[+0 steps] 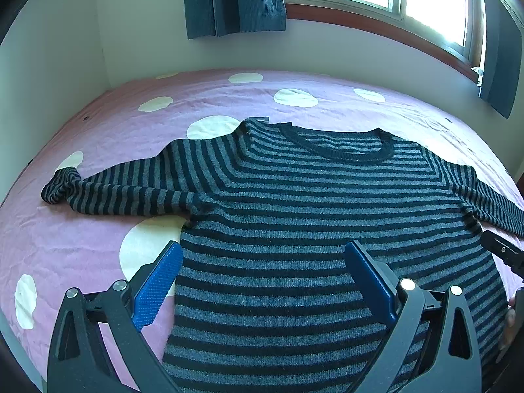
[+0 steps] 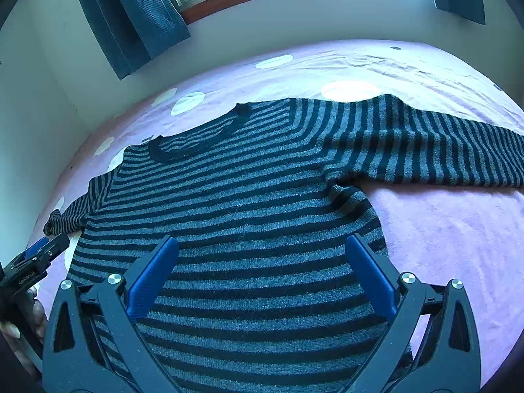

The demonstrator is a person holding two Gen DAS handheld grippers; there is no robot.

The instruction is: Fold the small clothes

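Both views close above sweater (image 1: 294,229)

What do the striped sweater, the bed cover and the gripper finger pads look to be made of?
Striped sweater: knit, probably wool or acrylic; fuzzy matte surface, ribbed collar.
Bed cover: thin woven fabric, likely cotton; fine creases, matte pink with white dots.
Finger pads: blue, probably moulded plastic or rubber; a fine dotted grip texture shows.

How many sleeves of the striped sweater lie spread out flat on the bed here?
2. The left sleeve stretches toward the wall side, cuff bunched; the right sleeve stretches the opposite way, its cuff out of frame.
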